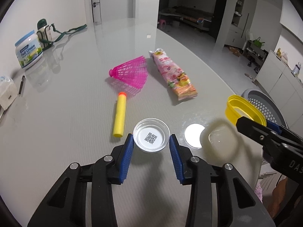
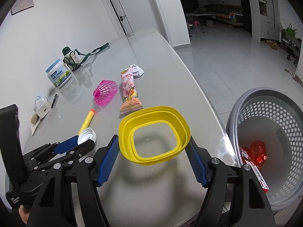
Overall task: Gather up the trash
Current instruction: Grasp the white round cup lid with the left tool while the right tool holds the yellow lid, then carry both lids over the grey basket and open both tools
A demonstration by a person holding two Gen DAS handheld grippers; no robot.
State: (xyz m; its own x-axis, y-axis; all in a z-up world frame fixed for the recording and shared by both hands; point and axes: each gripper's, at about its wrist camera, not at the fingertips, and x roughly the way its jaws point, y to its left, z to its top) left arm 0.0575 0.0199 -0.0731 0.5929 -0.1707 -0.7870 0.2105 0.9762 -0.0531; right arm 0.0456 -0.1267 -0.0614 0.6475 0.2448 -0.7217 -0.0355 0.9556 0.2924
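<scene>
My left gripper (image 1: 151,141) has its blue pads on both sides of a white bottle cap (image 1: 151,137) with a QR code, which sits on the grey table (image 1: 75,123); pads touch or nearly touch it. My right gripper (image 2: 154,147) is shut on a yellow square plastic ring (image 2: 154,130) and holds it above the table near the right edge; it also shows in the left wrist view (image 1: 244,109). A yellow foam dart (image 1: 119,115), a pink shuttlecock (image 1: 132,71) and a pink snack wrapper (image 1: 174,73) lie farther out.
A grey perforated basket (image 2: 265,132) stands on the floor past the table's right edge, holding red wrapping (image 2: 255,151). A milk powder tub (image 2: 58,75), a green bottle with strap (image 2: 70,58), a tissue pack (image 2: 40,106) and a pen (image 2: 54,100) sit at the left.
</scene>
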